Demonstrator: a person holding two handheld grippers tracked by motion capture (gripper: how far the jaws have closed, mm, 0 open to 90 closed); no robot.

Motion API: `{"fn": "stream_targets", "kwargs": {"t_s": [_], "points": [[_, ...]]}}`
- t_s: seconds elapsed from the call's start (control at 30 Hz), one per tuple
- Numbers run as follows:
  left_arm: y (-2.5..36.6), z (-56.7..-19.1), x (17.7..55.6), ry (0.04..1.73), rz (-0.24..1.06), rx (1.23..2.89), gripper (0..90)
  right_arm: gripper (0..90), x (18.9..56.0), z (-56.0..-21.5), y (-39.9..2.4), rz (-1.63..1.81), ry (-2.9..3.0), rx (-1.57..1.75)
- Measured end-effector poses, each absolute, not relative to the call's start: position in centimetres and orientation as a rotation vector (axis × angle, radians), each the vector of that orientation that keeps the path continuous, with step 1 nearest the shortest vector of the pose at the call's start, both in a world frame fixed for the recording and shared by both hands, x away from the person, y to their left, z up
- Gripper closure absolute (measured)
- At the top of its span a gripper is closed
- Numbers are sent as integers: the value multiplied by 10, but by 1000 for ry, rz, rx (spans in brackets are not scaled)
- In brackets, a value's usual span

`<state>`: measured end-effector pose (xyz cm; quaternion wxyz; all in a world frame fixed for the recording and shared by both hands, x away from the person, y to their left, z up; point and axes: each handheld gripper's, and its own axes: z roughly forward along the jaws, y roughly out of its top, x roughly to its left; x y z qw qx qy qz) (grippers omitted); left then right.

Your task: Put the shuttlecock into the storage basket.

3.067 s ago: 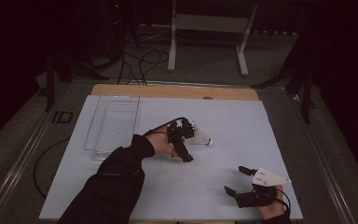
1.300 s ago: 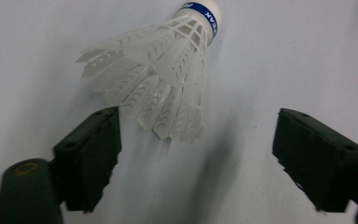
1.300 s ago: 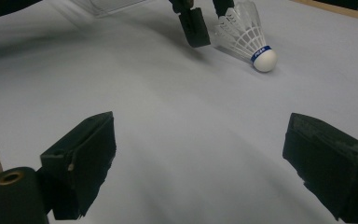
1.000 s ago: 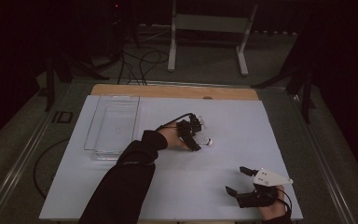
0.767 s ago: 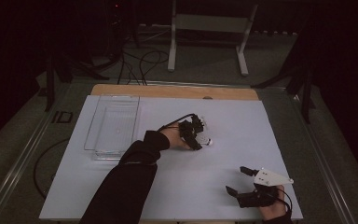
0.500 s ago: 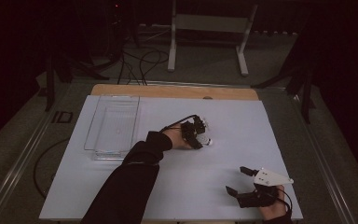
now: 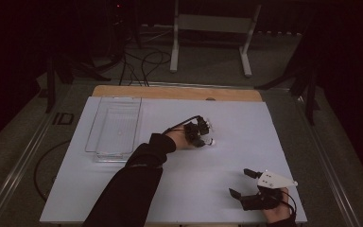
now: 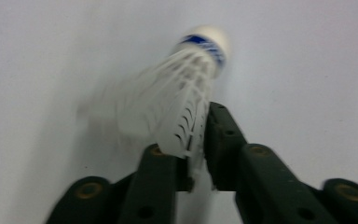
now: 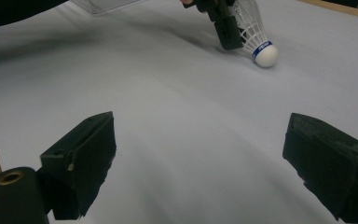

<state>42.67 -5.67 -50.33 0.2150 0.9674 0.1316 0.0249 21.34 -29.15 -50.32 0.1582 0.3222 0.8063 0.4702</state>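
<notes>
A person's left gripper (image 8: 196, 154) is pinching the feather skirt of a white shuttlecock (image 8: 177, 100), its jaws having just been closing until the pads are pressing on the feathers' rim. The shuttlecock is lying on the white table (image 7: 246, 137), its rounded cork nose with the blue band pointing away from the jaws and just beyond their tips. In the high view the left gripper (image 7: 199, 134) is working near the middle of the table, with the clear tray (image 7: 116, 127) off to its side.

The shuttlecock is looking very light and fragile: the thin feathers are likely to bend or crush under a hard squeeze, so a gentle grip at the skirt, or a firmer one nearer the stiff cork, is appearing the safer choice. It is also seeming light enough to skid away if nudged.

The right gripper (image 7: 246, 185) is resting at the near edge, well apart from the shuttlecock, its jaws spread wide and holding nothing.
</notes>
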Motion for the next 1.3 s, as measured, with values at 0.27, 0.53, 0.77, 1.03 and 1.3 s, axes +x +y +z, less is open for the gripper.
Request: {"fn": "stream_targets", "kwargs": {"t_s": [0.27,0.53,0.77,1.03,1.3], "points": [[-55,-497,424,348,53,2676,895,94,214,-504,-292,1339,2309,926],[-49,-484,419,306,30,2674,896,94,214,-504,-291,1336,2308,927],[-44,-477,414,298,38,2669,895,94,214,-505,-291,1333,2307,933],[-45,-468,402,258,15,2657,895,94,215,-506,-293,1342,2283,933],[-40,-462,394,252,-11,2644,895,94,215,-506,-293,1339,2255,914]]}}
